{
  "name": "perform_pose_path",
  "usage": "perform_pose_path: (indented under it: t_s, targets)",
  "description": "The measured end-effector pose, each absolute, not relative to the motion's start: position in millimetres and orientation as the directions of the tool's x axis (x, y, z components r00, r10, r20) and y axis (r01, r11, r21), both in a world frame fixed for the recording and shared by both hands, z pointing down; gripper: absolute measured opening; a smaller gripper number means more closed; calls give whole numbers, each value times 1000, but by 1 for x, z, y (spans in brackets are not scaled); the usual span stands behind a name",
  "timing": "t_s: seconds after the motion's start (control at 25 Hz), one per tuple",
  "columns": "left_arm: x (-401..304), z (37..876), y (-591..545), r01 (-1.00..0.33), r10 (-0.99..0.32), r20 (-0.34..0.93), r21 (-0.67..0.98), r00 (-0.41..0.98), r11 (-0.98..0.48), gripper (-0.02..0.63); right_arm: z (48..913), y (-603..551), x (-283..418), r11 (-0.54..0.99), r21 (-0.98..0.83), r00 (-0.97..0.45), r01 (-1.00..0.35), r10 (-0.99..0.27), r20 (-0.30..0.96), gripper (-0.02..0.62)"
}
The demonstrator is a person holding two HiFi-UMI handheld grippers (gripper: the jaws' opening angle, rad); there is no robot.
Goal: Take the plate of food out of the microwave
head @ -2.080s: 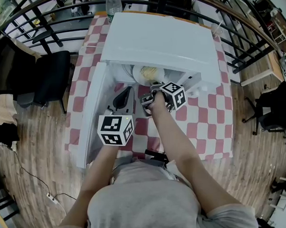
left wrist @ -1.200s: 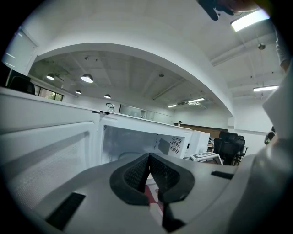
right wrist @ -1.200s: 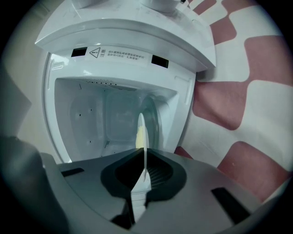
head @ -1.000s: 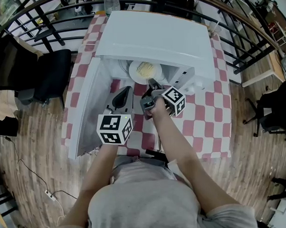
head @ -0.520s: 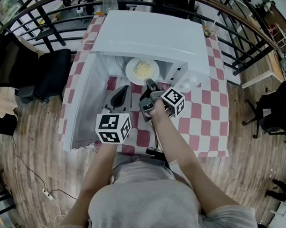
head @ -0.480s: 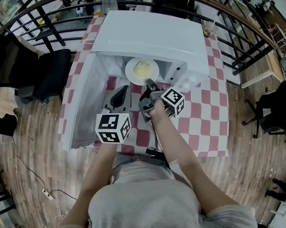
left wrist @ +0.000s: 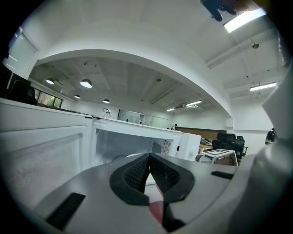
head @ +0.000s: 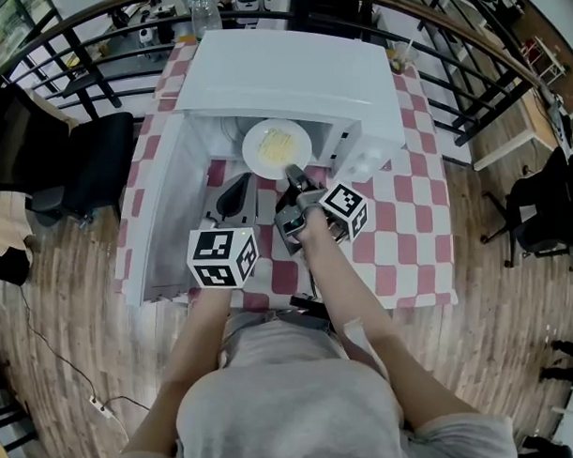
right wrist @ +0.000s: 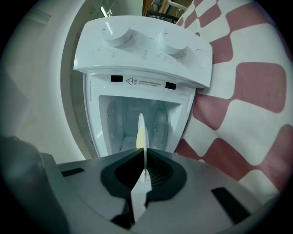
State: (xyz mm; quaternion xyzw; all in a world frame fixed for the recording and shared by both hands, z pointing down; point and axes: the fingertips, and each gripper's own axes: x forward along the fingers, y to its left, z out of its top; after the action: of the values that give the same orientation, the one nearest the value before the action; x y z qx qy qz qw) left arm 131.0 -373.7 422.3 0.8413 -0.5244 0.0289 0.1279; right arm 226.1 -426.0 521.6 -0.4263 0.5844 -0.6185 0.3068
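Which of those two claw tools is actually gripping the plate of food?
The right gripper: its jaws pinch the near rim of the plate at the mouth of the microwave. The left gripper is shut on nothing, beside it.

I see a round white ceramic plate (head: 254,155) with pale yellow food (head: 278,144), a boxy white microwave (head: 291,78) and a red-and-white checked tablecloth (head: 408,221)

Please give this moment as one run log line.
plate: at microwave opening | right gripper: shut on plate | left gripper: shut, empty | door: open
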Motion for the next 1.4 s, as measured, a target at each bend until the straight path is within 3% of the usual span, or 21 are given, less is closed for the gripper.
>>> perform_pose_path:
  t_s: [0.72, 1.4]
  targets:
    - [118, 416, -335, -825, -807, 188, 214, 560, -522, 4, 489, -366, 217, -103, -990, -350, -100, -927, 132, 34]
    - [106, 401, -321, -841, -837, 136, 208, 530, -499, 3, 470, -325, 219, -95, -991, -294, -91, -949, 117, 34]
